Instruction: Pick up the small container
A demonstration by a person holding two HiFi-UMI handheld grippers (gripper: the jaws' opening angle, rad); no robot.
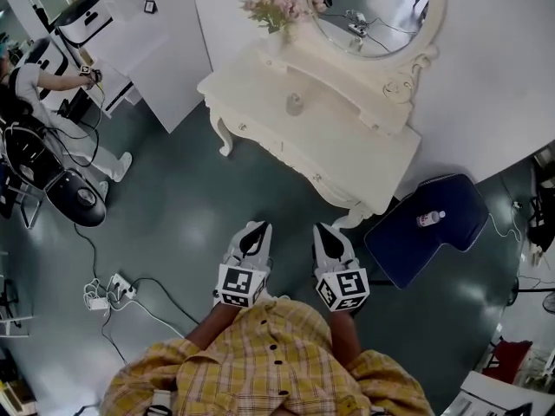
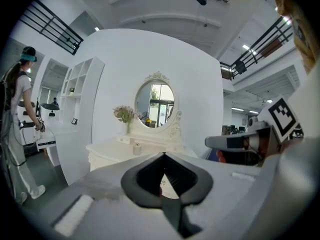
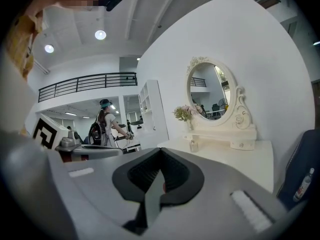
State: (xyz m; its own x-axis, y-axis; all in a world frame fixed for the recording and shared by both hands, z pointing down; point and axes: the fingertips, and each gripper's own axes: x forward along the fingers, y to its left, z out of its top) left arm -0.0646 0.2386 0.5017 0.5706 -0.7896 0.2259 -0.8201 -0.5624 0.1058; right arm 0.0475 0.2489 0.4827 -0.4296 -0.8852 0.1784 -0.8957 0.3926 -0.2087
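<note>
The small container (image 1: 295,103) is a pale little jar that stands alone on the white dressing table (image 1: 347,159), near the raised shelf. It also shows in the left gripper view as a small container (image 2: 136,148) and in the right gripper view as a small container (image 3: 193,145). My left gripper (image 1: 254,232) and right gripper (image 1: 328,232) hang side by side over the green floor, short of the table's front edge and well away from the jar. Both point toward the table. Each one's jaws meet at the tips with nothing between them, in the left gripper (image 2: 164,154) and the right gripper (image 3: 160,149).
An oval mirror (image 1: 373,7) and a vase of pink flowers (image 1: 276,11) stand at the table's back. To the right is a blue seat (image 1: 451,232) with a small bottle (image 1: 431,218) on it. A person (image 1: 52,85) works at far left. A power strip (image 1: 104,295) with cables lies on the floor.
</note>
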